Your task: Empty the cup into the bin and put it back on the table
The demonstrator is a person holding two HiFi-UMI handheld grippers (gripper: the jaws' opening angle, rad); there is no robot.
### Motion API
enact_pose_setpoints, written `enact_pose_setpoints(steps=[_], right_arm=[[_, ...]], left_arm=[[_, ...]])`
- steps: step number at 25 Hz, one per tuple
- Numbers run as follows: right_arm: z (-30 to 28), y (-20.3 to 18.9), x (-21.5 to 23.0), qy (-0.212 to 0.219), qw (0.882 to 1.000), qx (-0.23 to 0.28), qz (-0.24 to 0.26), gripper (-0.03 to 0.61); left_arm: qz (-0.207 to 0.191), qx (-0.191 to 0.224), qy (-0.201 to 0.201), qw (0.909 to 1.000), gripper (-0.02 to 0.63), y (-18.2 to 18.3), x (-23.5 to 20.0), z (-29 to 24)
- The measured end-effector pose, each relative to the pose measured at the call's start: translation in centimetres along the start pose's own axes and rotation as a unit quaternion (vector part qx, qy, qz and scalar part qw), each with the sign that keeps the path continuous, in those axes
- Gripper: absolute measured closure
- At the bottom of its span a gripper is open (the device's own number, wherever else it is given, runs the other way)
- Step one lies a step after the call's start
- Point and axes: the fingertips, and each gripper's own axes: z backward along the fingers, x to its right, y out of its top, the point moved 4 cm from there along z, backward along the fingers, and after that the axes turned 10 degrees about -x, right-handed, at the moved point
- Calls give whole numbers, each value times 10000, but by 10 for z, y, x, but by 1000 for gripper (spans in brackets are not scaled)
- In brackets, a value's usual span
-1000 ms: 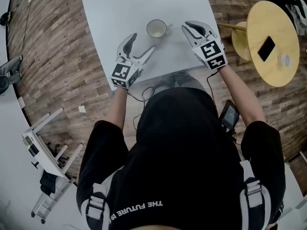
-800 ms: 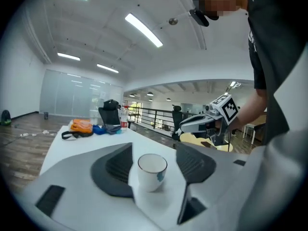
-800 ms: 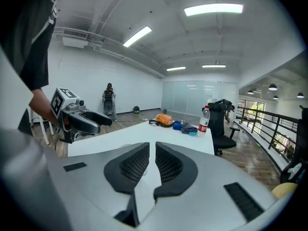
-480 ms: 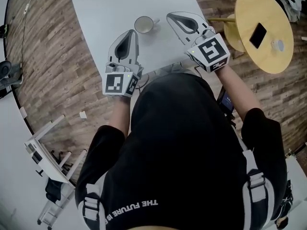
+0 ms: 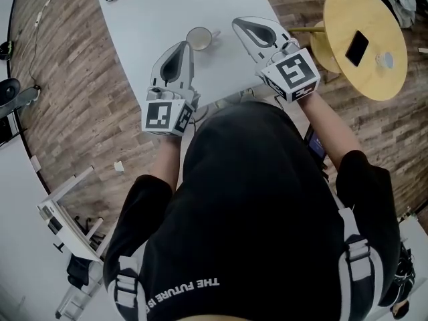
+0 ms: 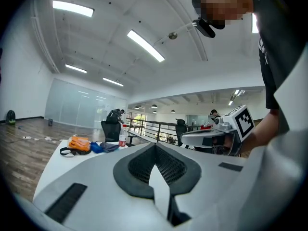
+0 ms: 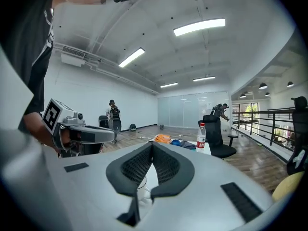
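Print "THE FUTURE IS" on black shirt (image 5: 254, 199). White round cup (image 5: 198, 39) upright, mouth up, handle toward right gripper (image 5: 236, 23). Left gripper (image 5: 184, 44) and right both closed, empty.

The cup (image 5: 198, 38) is a small, pale, round mug with one handle; it stands upright on the white bench (image 5: 154, 12), mouth upward; the handle sticks out to the right in the head view; the inside looks pale, and whether anything is in it cannot be told; it sits in from the bench's near edge, between the tips of the left claw (image 5: 183, 44) and the right claw (image 5: 236, 23), nearer the left one; neither claw holds it.
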Motion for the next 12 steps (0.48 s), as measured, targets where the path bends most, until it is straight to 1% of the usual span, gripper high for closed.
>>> enact_pose_setpoints(steps=[12], right_arm=[[-4, 3, 0, -35, 10000, 35, -30, 563]], left_arm=[[-26, -19, -62, 10000, 592, 1, 1, -2]])
